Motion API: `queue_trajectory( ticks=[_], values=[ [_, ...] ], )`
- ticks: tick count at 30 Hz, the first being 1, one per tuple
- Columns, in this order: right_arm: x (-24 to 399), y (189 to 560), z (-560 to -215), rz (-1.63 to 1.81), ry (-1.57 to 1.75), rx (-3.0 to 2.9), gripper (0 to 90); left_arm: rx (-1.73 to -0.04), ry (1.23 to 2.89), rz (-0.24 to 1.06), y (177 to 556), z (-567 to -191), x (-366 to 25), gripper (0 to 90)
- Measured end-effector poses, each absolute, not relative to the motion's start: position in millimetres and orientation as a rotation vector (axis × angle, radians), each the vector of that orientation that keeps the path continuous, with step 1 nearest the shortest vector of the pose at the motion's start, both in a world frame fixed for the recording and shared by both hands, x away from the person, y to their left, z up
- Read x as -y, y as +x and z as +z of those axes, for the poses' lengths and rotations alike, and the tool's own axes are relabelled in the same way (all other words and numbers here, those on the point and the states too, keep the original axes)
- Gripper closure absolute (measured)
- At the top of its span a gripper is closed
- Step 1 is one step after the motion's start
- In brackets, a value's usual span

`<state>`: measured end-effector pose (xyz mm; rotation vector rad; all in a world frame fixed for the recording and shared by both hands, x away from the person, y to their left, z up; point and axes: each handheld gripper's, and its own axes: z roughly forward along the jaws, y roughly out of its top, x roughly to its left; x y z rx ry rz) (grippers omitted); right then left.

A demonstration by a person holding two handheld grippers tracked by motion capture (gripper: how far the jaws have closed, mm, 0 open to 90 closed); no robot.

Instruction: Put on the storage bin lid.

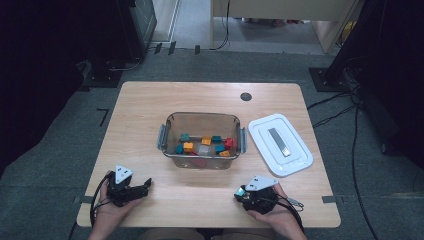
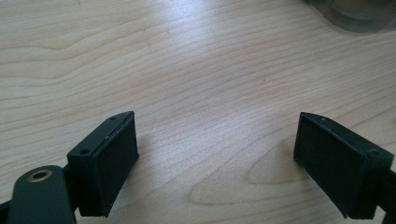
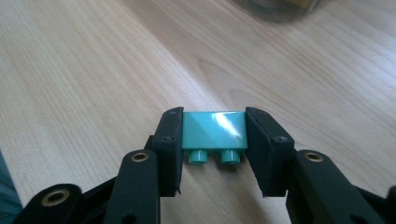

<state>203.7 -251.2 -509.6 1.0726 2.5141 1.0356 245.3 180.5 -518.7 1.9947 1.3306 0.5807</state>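
Spanning most of the high view, light wooden table point(image 1: 150, 110) carries clear plastic bin point(image 1: 172, 120) at centre with mixed coloured toy bricks inside, and flat white plastic lid point(image 1: 260, 132) just beside it toward the person's right. Near the front edge, left gripper point(image 2: 215, 158) sits spread wide over bare wood, nothing between its pads, resting idle. Right gripper point(image 3: 214, 144) sits low on the table, pads pressed against both ends of small turquoise plastic two-stud brick point(image 3: 214, 130), studs facing the camera, so it's clamped on it. Judgement: step in hand looks like securing the brick for a lift toward the bin; to do it well, keep squeeze square across the short ends, lift straight up before travelling, don't drag on wood, clear the bin wall.
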Motion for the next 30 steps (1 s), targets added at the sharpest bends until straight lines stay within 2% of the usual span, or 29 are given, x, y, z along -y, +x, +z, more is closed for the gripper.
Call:
queue_trajectory(
  ticks=[14,30],
  values=[
    [269,223,-483,1.125,1.191,-2.449,60.0,-1.331,1.995,0.581,245,-519,-180,13.5],
    [284,261,-412,1.101,1.229,-2.342,60.0,-1.331,1.994,0.581,245,-519,-180,13.5]
  ],
)
